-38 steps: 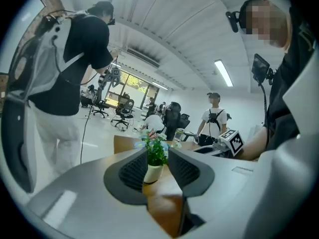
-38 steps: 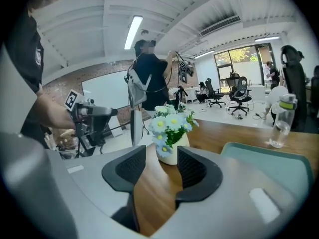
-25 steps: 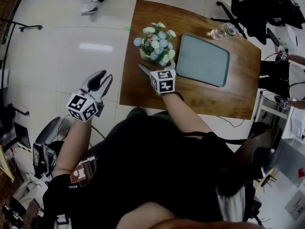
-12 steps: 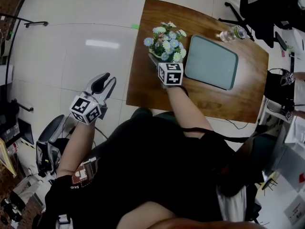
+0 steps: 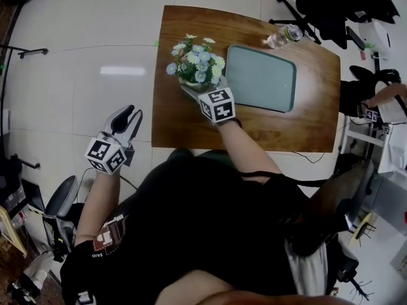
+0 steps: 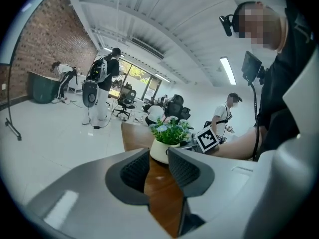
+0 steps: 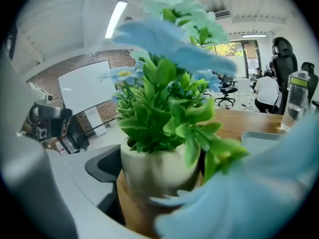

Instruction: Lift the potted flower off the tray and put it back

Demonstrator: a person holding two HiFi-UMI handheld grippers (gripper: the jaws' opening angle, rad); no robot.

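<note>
Flower pot [image 5: 191, 81] is apparently pinched by right gripper's [image 5: 200, 89] just-closed jaws; could be tipped if gripped loosely. Left gripper's [image 5: 129, 114] jaws slightly parted, empty.

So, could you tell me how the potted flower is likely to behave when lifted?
The potted flower probably tips easily: its leaves spread wider than the small round pot. The pot looks smooth and glazed, so it may slip. The leaves would likely flex, not resist.
</note>
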